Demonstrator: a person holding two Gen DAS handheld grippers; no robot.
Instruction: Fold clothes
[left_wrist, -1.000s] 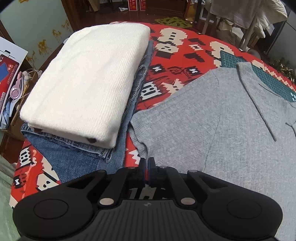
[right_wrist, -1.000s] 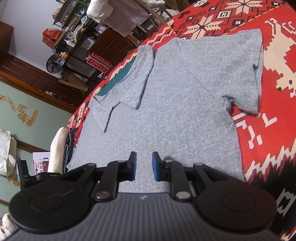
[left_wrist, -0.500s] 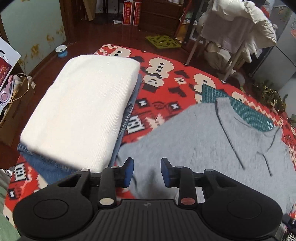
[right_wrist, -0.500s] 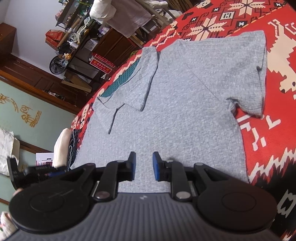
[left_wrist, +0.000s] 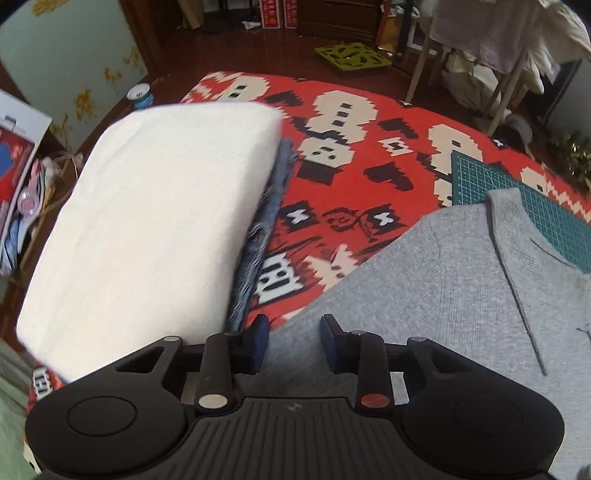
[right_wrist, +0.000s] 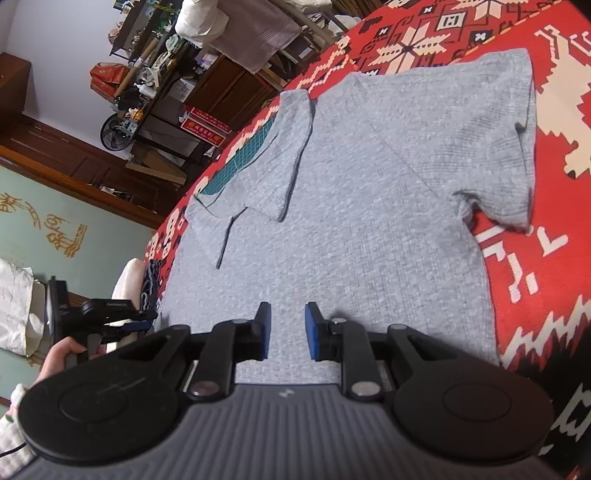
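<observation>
Your left gripper (left_wrist: 293, 341) has just let go: a second ago its jaws were pinched together at the near corner of the grey ribbed knit short-sleeved shirt (right_wrist: 369, 206), and now they stand partly apart with nothing between them, hovering above that same hem corner, having drawn back and up from the cloth. Your right gripper (right_wrist: 287, 329) has not shifted; its jaws are a little apart, empty, poised over the bottom hem near the middle of the shirt. The shirt lies flat on the red patterned cloth (right_wrist: 554, 184) that covers the desk, its collar end resting over a green gridded cutting mat (left_wrist: 517, 199), one sleeve already turned in over the body and the other sleeve spread out toward the far side. Just beside the shirt, on your left, sits the finished pile: a folded cream knit garment (left_wrist: 155, 221) on top of folded blue denim (left_wrist: 266, 221). To my eye that release means the smoothing or first sleeve fold is done and the shirt is settled, so the next step is likely the remaining sleeve or a lengthwise fold from the hem. Take a fresh grip on the cloth before you lift, since neither tool holds anything now.
</observation>
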